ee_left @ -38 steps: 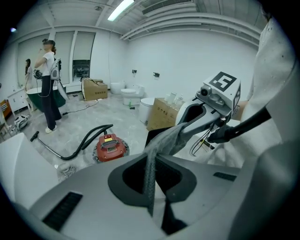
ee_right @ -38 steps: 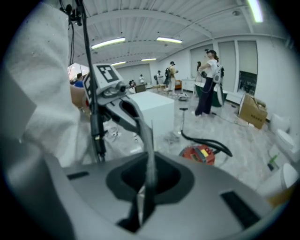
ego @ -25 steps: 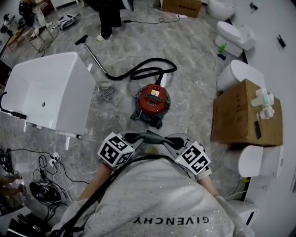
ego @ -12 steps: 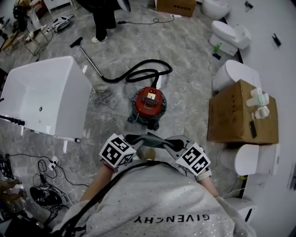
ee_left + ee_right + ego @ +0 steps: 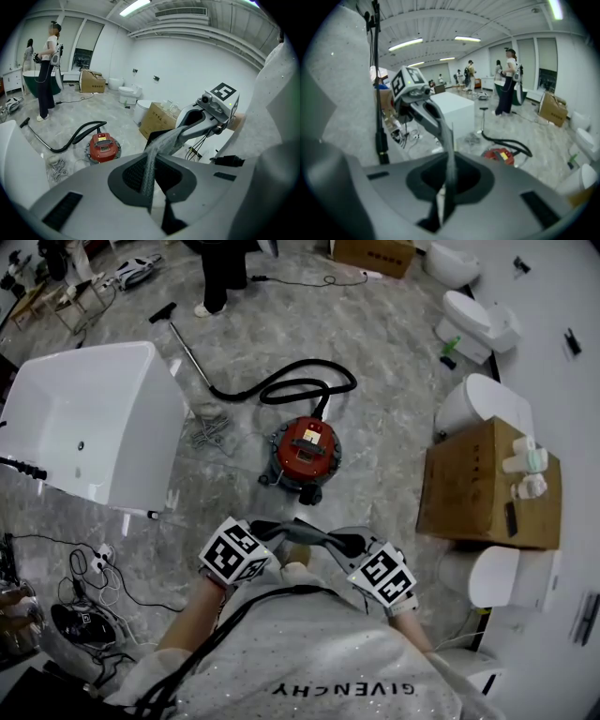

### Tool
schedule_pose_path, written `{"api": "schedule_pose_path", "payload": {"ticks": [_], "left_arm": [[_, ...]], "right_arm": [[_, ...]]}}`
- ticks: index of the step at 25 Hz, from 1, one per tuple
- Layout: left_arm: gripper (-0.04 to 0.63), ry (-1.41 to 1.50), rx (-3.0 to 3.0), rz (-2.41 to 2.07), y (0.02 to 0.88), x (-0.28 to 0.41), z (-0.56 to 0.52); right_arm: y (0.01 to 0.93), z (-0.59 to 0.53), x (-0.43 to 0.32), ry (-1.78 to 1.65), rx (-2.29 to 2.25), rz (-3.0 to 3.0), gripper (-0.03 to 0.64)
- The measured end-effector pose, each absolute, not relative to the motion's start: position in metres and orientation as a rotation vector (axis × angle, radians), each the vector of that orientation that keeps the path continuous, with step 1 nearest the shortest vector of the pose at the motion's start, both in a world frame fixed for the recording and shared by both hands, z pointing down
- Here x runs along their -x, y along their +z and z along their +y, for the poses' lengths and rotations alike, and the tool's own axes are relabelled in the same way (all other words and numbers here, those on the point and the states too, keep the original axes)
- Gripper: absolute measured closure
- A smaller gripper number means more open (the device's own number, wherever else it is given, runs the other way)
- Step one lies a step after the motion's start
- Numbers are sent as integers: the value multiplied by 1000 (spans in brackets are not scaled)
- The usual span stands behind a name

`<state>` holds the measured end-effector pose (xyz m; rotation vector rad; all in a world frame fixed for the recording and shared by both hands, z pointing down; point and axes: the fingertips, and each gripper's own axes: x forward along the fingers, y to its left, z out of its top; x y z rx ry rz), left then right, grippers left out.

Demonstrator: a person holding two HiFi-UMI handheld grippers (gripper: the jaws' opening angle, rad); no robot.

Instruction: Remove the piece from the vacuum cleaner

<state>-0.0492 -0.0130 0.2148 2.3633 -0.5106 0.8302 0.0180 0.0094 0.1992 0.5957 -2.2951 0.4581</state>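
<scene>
Red vacuum cleaner (image 5: 307, 448) stood mid-floor, well apart from both grippers; left gripper (image 5: 149, 171) and right gripper (image 5: 449, 161) had jaws closed on nothing; reaching in, they might snag its looping hose (image 5: 300, 385).

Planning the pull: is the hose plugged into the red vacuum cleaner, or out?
Plugged in: the black hose curls round and ends at the vacuum cleaner, on its far side.

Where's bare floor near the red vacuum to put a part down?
Open grey marble floor lies between the round red vacuum cleaner and the brown cardboard box. Crowded: the black hose loops beyond it, and a grey cord tangle sits by the white tub.
</scene>
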Motion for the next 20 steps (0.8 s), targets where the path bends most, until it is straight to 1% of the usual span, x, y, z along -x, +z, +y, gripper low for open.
{"api": "schedule_pose_path", "payload": {"ticks": [20], "left_arm": [[560,914,-2278,-461,247,49,16]], "right_arm": [[229,35,-18,529,-551,-2245,581]]}}
